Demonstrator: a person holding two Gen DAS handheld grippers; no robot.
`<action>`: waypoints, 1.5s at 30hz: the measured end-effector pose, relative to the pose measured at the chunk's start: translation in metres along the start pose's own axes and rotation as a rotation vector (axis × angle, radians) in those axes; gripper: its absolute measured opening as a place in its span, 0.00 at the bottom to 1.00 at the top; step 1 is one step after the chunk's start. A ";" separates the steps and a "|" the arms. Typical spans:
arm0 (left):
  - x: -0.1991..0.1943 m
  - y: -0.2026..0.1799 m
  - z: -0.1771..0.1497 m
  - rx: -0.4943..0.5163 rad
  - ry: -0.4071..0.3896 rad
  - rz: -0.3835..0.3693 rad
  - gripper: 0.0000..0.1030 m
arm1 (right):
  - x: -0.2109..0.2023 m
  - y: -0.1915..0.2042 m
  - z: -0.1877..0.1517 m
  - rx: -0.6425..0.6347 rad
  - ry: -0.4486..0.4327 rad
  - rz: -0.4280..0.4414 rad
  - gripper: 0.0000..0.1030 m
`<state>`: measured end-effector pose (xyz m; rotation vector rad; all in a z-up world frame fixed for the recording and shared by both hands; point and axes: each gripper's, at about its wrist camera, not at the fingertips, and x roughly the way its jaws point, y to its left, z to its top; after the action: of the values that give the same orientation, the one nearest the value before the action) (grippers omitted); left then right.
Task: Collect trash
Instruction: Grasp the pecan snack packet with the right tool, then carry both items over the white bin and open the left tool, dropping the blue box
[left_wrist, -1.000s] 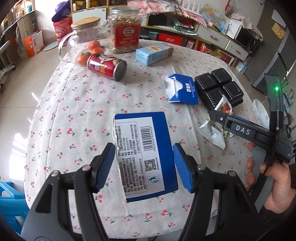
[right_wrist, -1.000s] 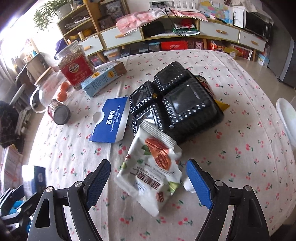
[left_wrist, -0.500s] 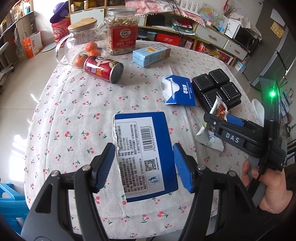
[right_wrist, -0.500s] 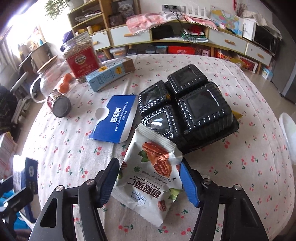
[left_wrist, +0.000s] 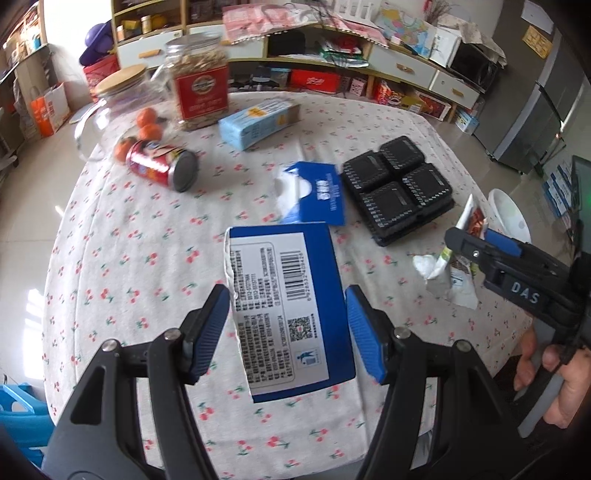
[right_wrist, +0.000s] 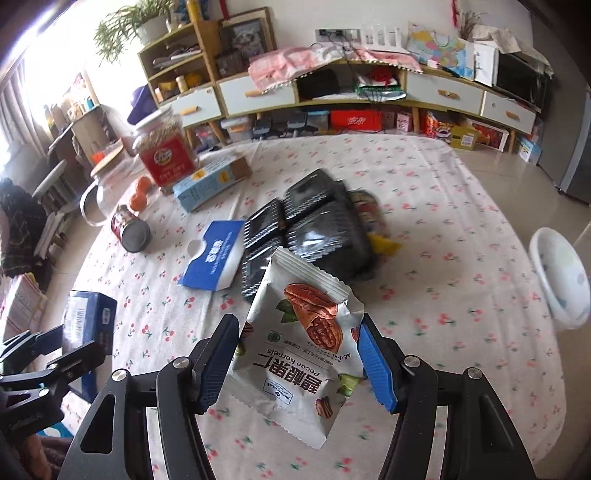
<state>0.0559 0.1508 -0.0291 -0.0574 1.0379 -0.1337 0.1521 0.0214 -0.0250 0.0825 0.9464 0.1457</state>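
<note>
Left tongs (left_wrist: 286, 332) are clamping the blue carton (left_wrist: 286, 306), right tongs (right_wrist: 299, 360), just closed, are pinching the pecan packet (right_wrist: 301, 347), both lifting clear of the table (right_wrist: 461, 258) for binning while the black tray (right_wrist: 314, 236) sits at 12 o'clock.

The cherry-print worktop (left_wrist: 122, 266) carries a black tray (left_wrist: 397, 188) at two o'clock and a tipped can (left_wrist: 162, 166) at ten.

A round table with a cherry-print cloth (left_wrist: 122, 258) extends ahead of the gripper. At its far left edge stand a red-labelled glass jar (left_wrist: 199, 92) and a glass jug with a wooden lid (left_wrist: 118, 88), with three mandarins (left_wrist: 147, 129) just beside them. A white bowl-shaped object (right_wrist: 561, 273) sits off the table's right edge. Shelving with white drawers (right_wrist: 369, 88) lines the far wall.
</note>
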 end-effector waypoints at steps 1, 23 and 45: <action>0.001 -0.006 0.002 0.009 -0.001 -0.002 0.64 | -0.004 -0.006 0.001 -0.001 -0.003 -0.005 0.64; 0.025 -0.165 0.038 0.218 -0.008 -0.107 0.64 | -0.072 -0.204 0.013 0.178 -0.089 -0.126 0.64; 0.101 -0.374 0.083 0.433 0.062 -0.295 0.64 | -0.094 -0.401 -0.002 0.471 -0.145 -0.227 0.64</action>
<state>0.1465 -0.2352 -0.0321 0.1892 1.0384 -0.6283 0.1313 -0.3899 -0.0046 0.4129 0.8229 -0.2923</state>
